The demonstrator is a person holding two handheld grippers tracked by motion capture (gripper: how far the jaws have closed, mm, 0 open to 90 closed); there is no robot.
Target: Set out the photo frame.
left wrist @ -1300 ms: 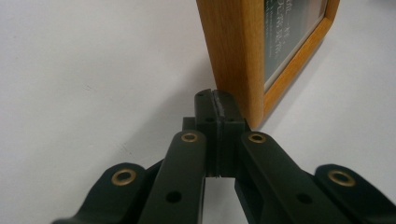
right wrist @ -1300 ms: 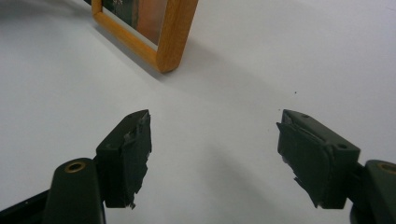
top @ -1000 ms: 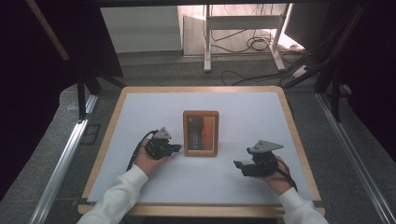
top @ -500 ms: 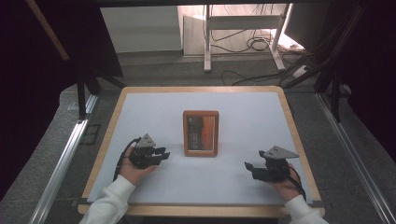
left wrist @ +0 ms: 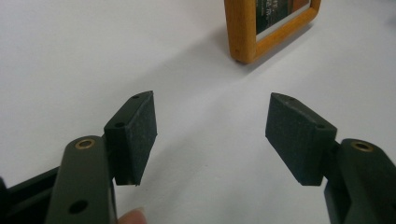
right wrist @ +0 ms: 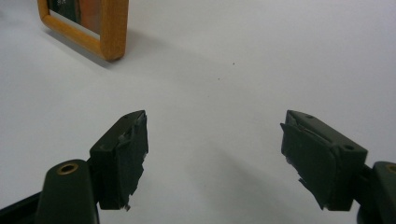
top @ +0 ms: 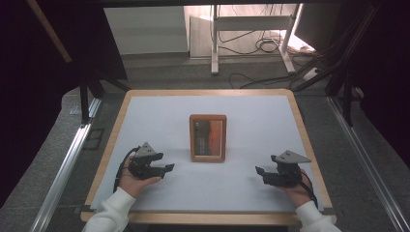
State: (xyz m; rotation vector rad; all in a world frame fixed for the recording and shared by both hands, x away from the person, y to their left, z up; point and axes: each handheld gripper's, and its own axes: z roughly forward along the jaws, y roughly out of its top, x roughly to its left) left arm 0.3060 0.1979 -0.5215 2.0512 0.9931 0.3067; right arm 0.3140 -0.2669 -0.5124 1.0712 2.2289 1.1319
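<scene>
Wooden picture frame (top: 208,137) — standing at the white table (top: 251,188) centre, touched by neither tool. Left gripper (top: 167,167): jaws just opened wide, empty. Right gripper (top: 258,171): wide, empty. Step judged: release done, hands apart — any regrasp needs a fresh approach.

Smooth wooden picture frame (top: 208,137), glossy glazing; matt white table (top: 251,183); matt black fingers (left wrist: 301,135).

Frame at the table's middle, a gripper to either side

The wooden-framed picture (top: 208,137) lay flat on the pale-topped, wood-edged table (top: 251,104), near its centre. The black two-jaw left gripper (top: 167,168) sat left of it and nearer the person, apart from it; the matching right gripper (top: 258,171) sat well to its right, equally near.
</scene>
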